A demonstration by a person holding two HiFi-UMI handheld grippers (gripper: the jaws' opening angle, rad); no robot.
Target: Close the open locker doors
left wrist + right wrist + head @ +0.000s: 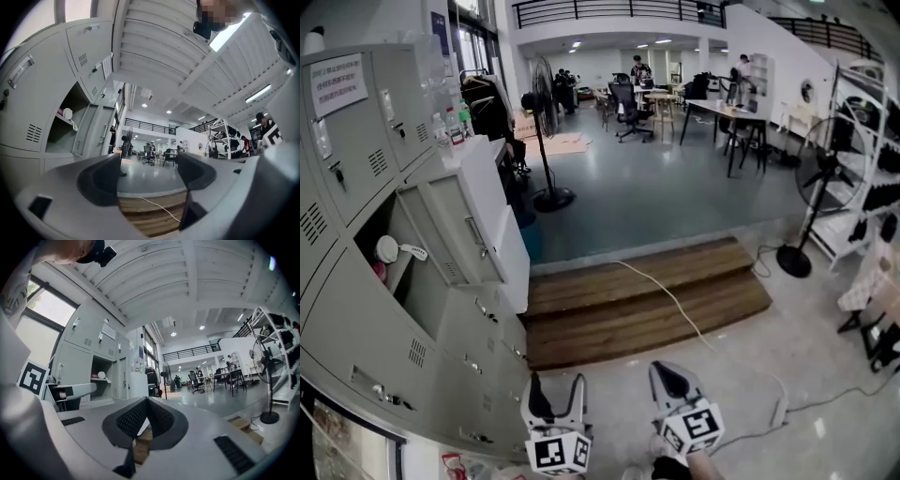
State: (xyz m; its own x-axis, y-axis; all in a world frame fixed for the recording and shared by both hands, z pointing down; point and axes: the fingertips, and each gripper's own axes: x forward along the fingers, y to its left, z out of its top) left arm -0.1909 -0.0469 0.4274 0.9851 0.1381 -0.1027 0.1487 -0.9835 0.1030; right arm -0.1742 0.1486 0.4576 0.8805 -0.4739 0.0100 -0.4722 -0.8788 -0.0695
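A bank of grey lockers (pixel 356 187) runs along the left. One locker door (pixel 455 230) stands swung out, and its compartment holds a white round object (pixel 386 248). The same open door (pixel 91 133) shows in the left gripper view, and the open compartment (pixel 100 376) in the right gripper view. My left gripper (pixel 557 384) hangs low at the bottom, well short of the door, jaws wide apart and empty (pixel 150 180). Beside it, my right gripper (pixel 672 377) is shut with nothing held (pixel 145 403).
A white cabinet (pixel 492 216) stands just past the open door. A wooden step platform (pixel 647 300) with a white cable (pixel 675 305) across it lies ahead. Standing fans (pixel 546 141) (pixel 820 187) and a shelving rack (pixel 862 169) stand further off, with desks and chairs behind.
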